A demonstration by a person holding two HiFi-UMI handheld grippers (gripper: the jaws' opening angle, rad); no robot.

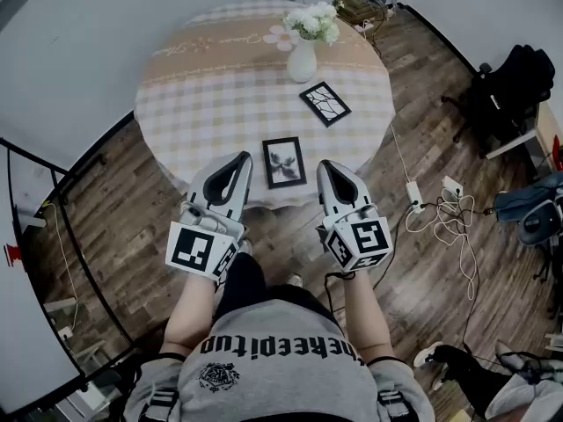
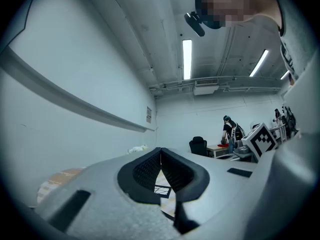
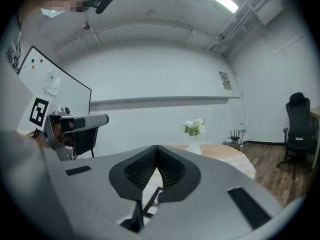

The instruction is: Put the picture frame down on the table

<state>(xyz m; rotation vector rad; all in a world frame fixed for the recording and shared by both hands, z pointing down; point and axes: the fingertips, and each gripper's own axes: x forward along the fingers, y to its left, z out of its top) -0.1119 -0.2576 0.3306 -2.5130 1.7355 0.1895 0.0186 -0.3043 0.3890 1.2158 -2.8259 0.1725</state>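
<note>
Two black picture frames lie flat on the round table with its checked cloth. The near frame rests by the front edge and the far frame lies to the right of the vase. My left gripper hovers just left of the near frame, shut and holding nothing. Just right of that frame is my right gripper, also shut and holding nothing. Below the closed jaws, a patch of a frame shows in the left gripper view, and a frame edge shows in the right gripper view.
White flowers fill the vase at the table's far side. A power strip with cables lies on the wood floor at the right, near a black chair. A person stands far off in the room.
</note>
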